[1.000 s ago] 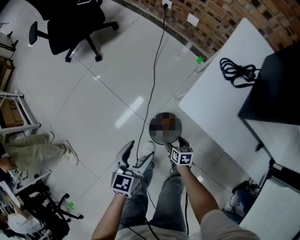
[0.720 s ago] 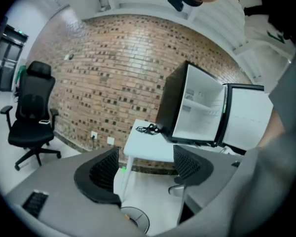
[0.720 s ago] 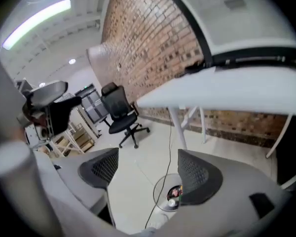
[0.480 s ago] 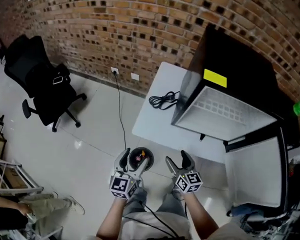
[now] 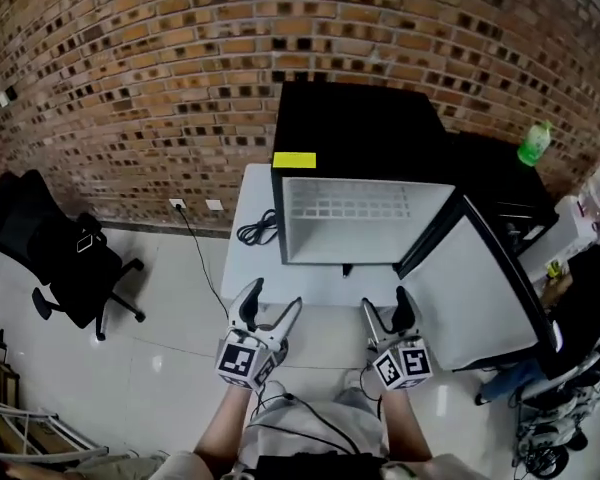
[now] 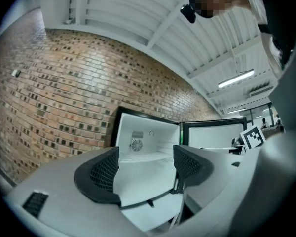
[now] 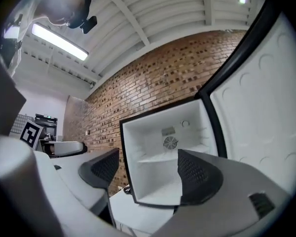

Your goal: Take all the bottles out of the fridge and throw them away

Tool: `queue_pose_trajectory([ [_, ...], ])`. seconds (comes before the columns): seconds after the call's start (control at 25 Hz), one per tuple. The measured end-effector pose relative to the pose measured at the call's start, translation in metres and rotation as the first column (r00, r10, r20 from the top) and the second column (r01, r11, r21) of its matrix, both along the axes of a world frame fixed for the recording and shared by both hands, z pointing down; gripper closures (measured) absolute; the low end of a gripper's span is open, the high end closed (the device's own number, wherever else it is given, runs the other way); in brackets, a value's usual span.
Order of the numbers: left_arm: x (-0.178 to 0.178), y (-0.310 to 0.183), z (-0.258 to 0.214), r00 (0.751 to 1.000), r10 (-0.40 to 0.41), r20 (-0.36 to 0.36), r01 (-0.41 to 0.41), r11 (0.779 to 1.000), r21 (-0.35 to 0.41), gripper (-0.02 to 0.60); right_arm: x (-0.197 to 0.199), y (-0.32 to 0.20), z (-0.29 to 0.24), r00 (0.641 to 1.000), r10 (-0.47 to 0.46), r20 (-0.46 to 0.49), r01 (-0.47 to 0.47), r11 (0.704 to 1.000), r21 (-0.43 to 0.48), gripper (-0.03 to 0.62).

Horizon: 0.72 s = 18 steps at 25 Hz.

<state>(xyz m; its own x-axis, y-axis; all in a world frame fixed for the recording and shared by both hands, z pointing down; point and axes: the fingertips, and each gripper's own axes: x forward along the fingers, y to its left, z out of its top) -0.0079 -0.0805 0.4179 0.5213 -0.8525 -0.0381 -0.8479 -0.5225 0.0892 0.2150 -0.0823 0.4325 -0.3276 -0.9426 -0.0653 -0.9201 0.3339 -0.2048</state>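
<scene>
A small black fridge [image 5: 360,128] stands on a white table [image 5: 250,268] against the brick wall, its door [image 5: 470,288] swung open to the right. Its white inside [image 7: 172,157] shows a shelf and a fan grille, and I see no bottles in it [image 6: 148,149]. My left gripper [image 5: 264,313] is held open in front of the table, nothing between its fingers. My right gripper [image 5: 388,316] is open too, level with the left one and empty. A green bottle [image 5: 533,144] stands on a dark cabinet right of the fridge.
A black cable [image 5: 258,233] lies coiled on the table left of the fridge. An office chair [image 5: 55,258] stands at the left on the tiled floor. A wall socket [image 5: 178,205] with a cord is low on the brick wall [image 5: 130,68]. Cluttered equipment [image 5: 570,408] sits at the right.
The head view has swung up from the floor to face the fridge head-on. Both grippers stay open, now spread apart in front of the table; the round bin by the feet has left view.
</scene>
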Motion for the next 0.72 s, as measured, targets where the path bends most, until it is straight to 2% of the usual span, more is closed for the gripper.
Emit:
queue_pose_trajectory([
  [0.2,0.049,0.007,-0.049,0.998,0.062,-0.008,-0.062,0.996,0.062,0.241,0.035,0.011,-0.055,0.998,0.054,-0.019,-0.052,0.994,0.095,0.2],
  [0.36,0.053,-0.004,-0.048,0.999,-0.015,0.043,0.01,0.994,0.113,0.241,0.057,0.013,-0.08,0.982,0.16,-0.1,-0.144,0.979,0.144,0.201],
  [0.44,0.057,-0.007,-0.057,0.998,-0.047,0.033,0.043,0.993,0.111,0.241,0.067,0.012,-0.08,0.967,0.201,-0.154,-0.18,0.974,0.137,0.202],
  [0.52,0.061,-0.009,-0.064,0.998,-0.064,0.01,0.063,0.994,0.089,0.241,0.07,0.009,-0.077,0.966,0.192,-0.175,-0.174,0.978,0.114,0.206],
  [0.72,0.059,-0.016,-0.05,0.995,-0.086,0.058,0.081,0.992,0.093,0.241,0.067,0.0,-0.073,0.975,0.138,-0.174,-0.122,0.988,0.098,0.21],
])
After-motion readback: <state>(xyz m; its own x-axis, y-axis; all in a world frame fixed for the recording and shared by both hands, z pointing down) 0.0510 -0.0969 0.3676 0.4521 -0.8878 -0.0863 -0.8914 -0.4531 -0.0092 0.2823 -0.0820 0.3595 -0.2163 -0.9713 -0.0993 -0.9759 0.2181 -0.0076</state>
